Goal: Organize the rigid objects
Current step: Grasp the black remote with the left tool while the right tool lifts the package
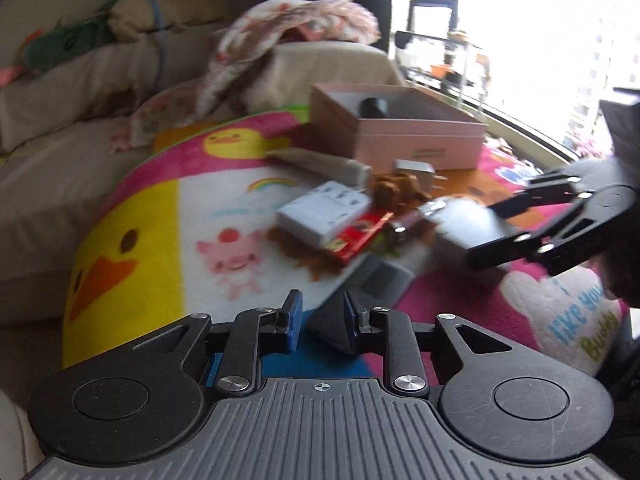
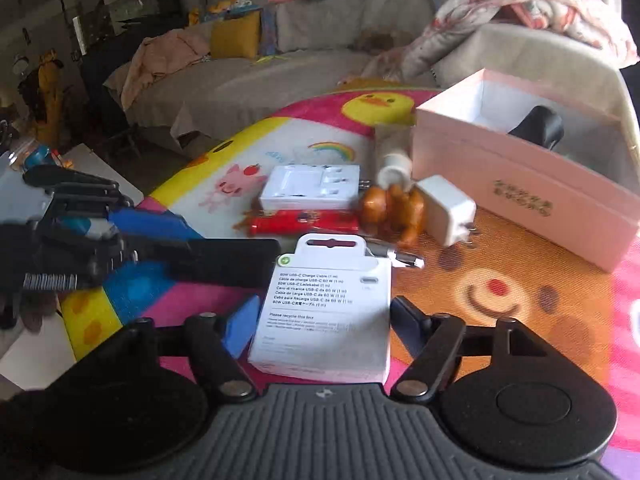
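at the bottom centre of the right wrist view the right gripper (image 2: pixel 320 332) is clamped on the white cable box (image 2: pixel 324 312), one finger on each long side, with the open pink box (image 2: pixel 520 184) at the upper right. the cable box looks light, stiff cardboard with smooth sides, so a hold across its narrow width, low near the base, seems safest against slipping or crushing. in the left wrist view the left gripper (image 1: pixel 320 322) sits at the bottom centre, fingers parted around a dark flat object; whether they press it, i cannot tell.
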